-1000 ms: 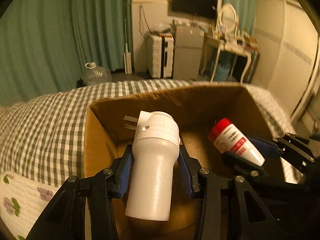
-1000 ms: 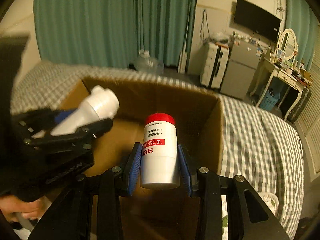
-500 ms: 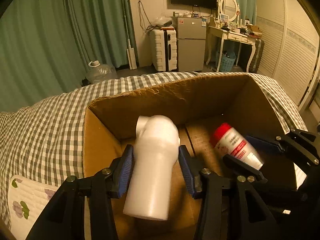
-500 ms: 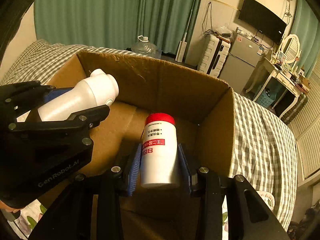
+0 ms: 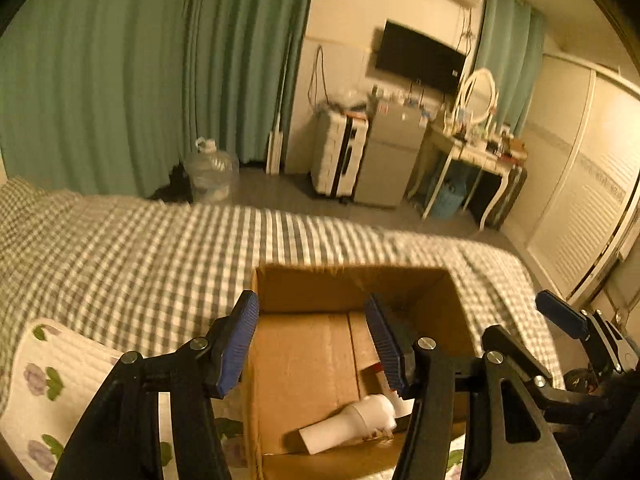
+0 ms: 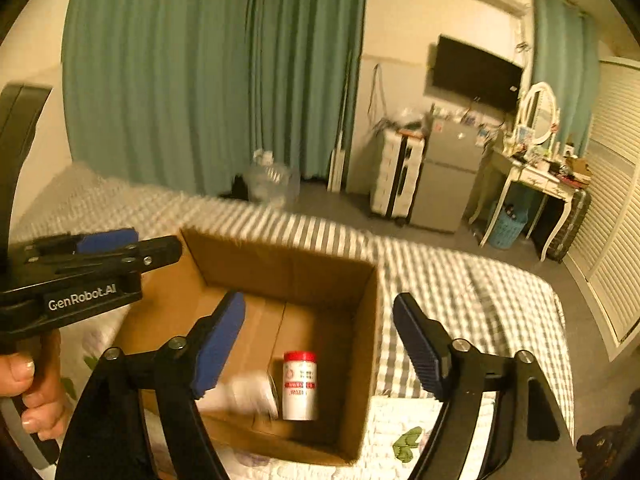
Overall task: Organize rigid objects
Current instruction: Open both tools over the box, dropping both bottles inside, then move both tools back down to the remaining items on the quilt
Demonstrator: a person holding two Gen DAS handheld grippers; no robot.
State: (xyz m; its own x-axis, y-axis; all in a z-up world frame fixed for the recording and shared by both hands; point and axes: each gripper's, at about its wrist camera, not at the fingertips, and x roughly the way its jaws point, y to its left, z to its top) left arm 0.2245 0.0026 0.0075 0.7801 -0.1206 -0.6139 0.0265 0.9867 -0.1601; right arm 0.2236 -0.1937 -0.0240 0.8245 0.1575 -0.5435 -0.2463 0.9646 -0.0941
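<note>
An open cardboard box (image 5: 348, 276) (image 6: 280, 256) sits on the bed. On its floor a white bottle (image 5: 352, 420) lies on its side; it is a blur (image 6: 244, 394) in the right wrist view. Beside it a red-capped white bottle (image 6: 300, 386) stands upright. My left gripper (image 5: 312, 340) hangs above the box, jaws opening, nothing between them. My right gripper (image 6: 320, 336) also hangs above the box, jaws opening and empty. Each view shows the other gripper at its side: the right gripper (image 5: 524, 320), and the left gripper (image 6: 108, 248) held by a hand (image 6: 24, 392).
The box rests on a grey checked bedspread (image 5: 140, 248) with a floral quilt (image 5: 52, 380) at its near edge. Beyond the bed are a water jug (image 5: 210, 176), a white suitcase (image 5: 338, 156), a small fridge (image 5: 388, 160), a dressing table (image 6: 532, 176) and green curtains (image 6: 200, 80).
Both grippers opened and let go of their bottles, then rose and drew back from the box. The white bottle now lies on the box floor and the red-capped one stands beside it.
</note>
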